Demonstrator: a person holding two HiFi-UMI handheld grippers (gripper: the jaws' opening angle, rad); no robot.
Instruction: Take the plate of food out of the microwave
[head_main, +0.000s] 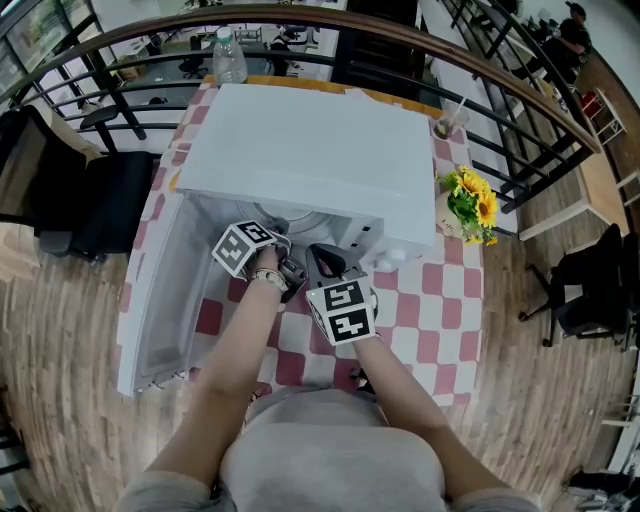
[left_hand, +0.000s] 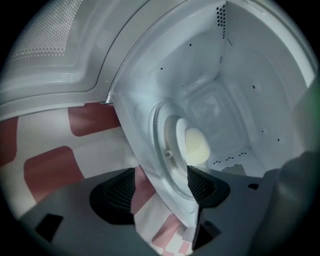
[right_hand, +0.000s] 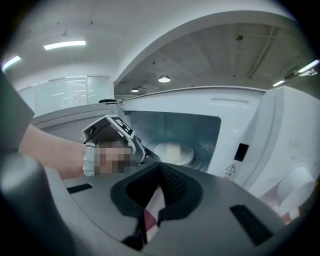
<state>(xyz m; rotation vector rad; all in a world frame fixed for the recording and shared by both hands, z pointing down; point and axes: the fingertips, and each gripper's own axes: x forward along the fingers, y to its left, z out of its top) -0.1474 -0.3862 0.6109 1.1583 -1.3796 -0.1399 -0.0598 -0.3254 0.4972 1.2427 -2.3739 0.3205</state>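
two grippers sit at the mouth of the open white box-shaped microwave: the left gripper has its jaws spread with nothing gripped, and the right gripper has its jaws closed on nothing. a one-sided pinch on the thin rim, i judge, could tilt the small round white plate so its load rolls off, or scrape it across the clear glass turntable. that plate lies centred on the turntable inside, carrying one smooth, pale yellow, domed lump of food.
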